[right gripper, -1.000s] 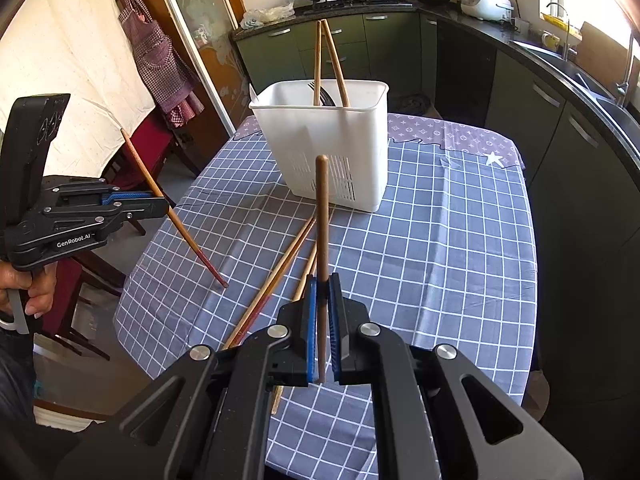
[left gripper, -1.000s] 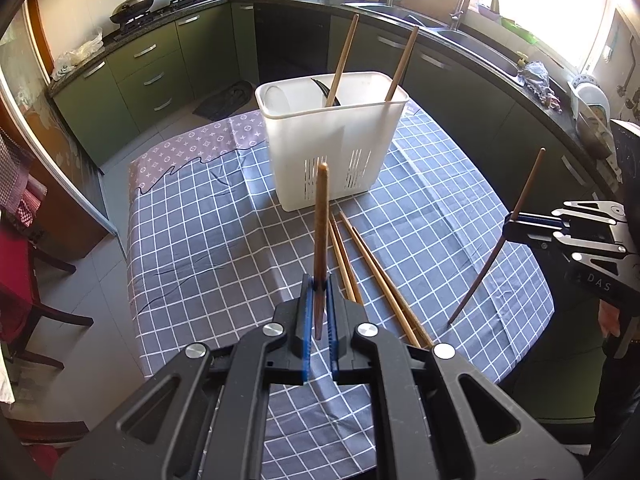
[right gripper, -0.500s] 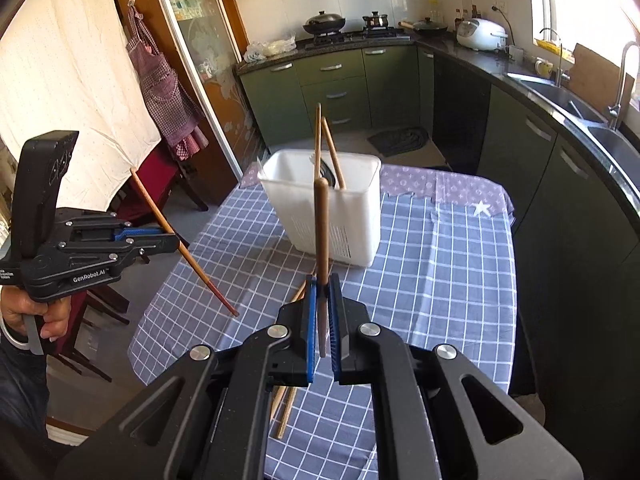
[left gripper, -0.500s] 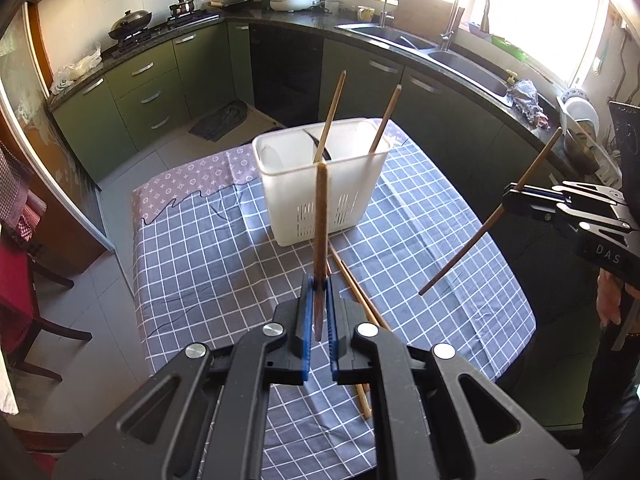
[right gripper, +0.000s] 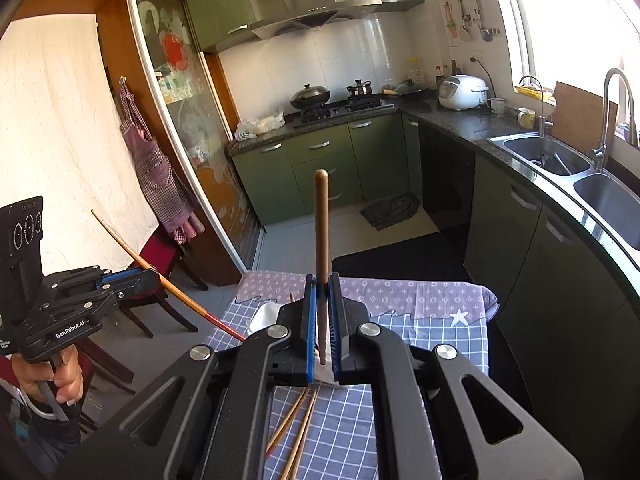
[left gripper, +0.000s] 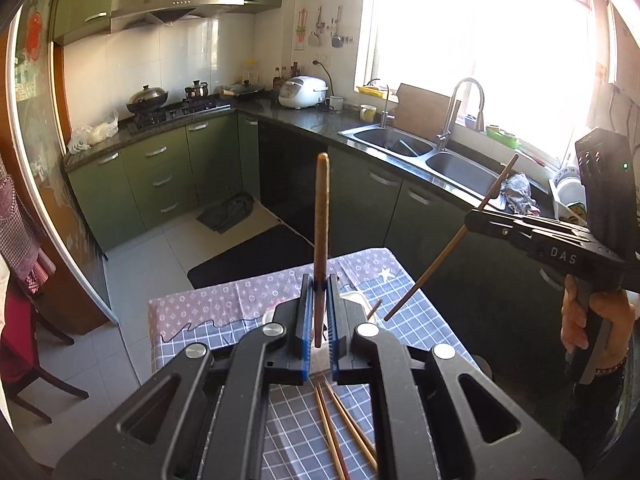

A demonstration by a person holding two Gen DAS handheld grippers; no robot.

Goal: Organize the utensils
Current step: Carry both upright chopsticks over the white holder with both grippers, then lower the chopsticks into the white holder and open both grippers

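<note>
My left gripper (left gripper: pixel 319 312) is shut on a brown chopstick (left gripper: pixel 321 216) that stands upright between its blue pads. My right gripper (right gripper: pixel 322 312) is shut on another brown chopstick (right gripper: pixel 321 224), also upright. Each gripper shows in the other's view, the right one (left gripper: pixel 472 218) with its chopstick (left gripper: pixel 436 264) slanting down, the left one (right gripper: pixel 150 278) with its chopstick (right gripper: pixel 176 292) slanting down. The white utensil holder (right gripper: pixel 264 318) is mostly hidden behind the grippers. Several loose chopsticks (left gripper: pixel 340 420) lie on the checked tablecloth (left gripper: pixel 424 320); they also show in the right wrist view (right gripper: pixel 296 420).
Both grippers are high above the table (right gripper: pixel 440 332). Green kitchen cabinets (left gripper: pixel 168 184), a stove (right gripper: pixel 340 108) and a double sink (left gripper: pixel 424 156) run along the far walls. A red chair (left gripper: pixel 24 340) stands at the table's left side.
Both grippers have risen and tilted up with their chopsticks. The table and holder have dropped to the bottom of both views, and the kitchen walls now fill them.
</note>
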